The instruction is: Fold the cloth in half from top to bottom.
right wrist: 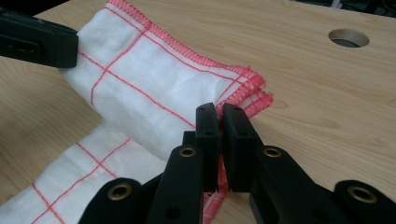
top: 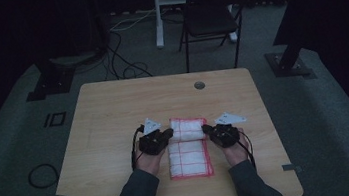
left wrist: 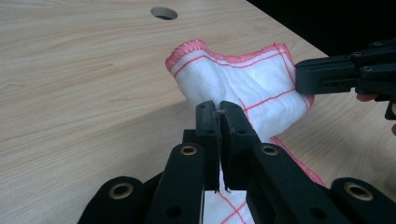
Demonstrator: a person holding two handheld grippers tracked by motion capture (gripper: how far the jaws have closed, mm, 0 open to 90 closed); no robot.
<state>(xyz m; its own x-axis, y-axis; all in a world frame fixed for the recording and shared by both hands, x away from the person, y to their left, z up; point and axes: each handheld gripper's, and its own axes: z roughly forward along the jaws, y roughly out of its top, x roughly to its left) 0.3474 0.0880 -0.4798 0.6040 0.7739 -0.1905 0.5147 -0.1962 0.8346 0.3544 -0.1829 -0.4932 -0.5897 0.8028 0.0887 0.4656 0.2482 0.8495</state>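
Note:
A white cloth (top: 188,151) with red grid lines and a red hem lies on the wooden table (top: 113,110), its far part lifted into a fold. My left gripper (top: 169,133) is shut on the fold's left edge. In the left gripper view the jaws (left wrist: 218,114) pinch the cloth (left wrist: 243,79), and the right gripper (left wrist: 327,74) grips the opposite side. My right gripper (top: 206,130) is shut on the fold's right edge. In the right gripper view its jaws (right wrist: 219,116) close on the cloth (right wrist: 140,88) near its hemmed corner, with the left gripper (right wrist: 32,44) at the upper left.
A round cable hole (top: 199,85) sits in the table's far side, also seen as the hole (right wrist: 348,37). A black chair (top: 212,12) stands beyond the table. Cables (top: 125,58) lie on the floor, and stand bases (top: 289,63) flank the table.

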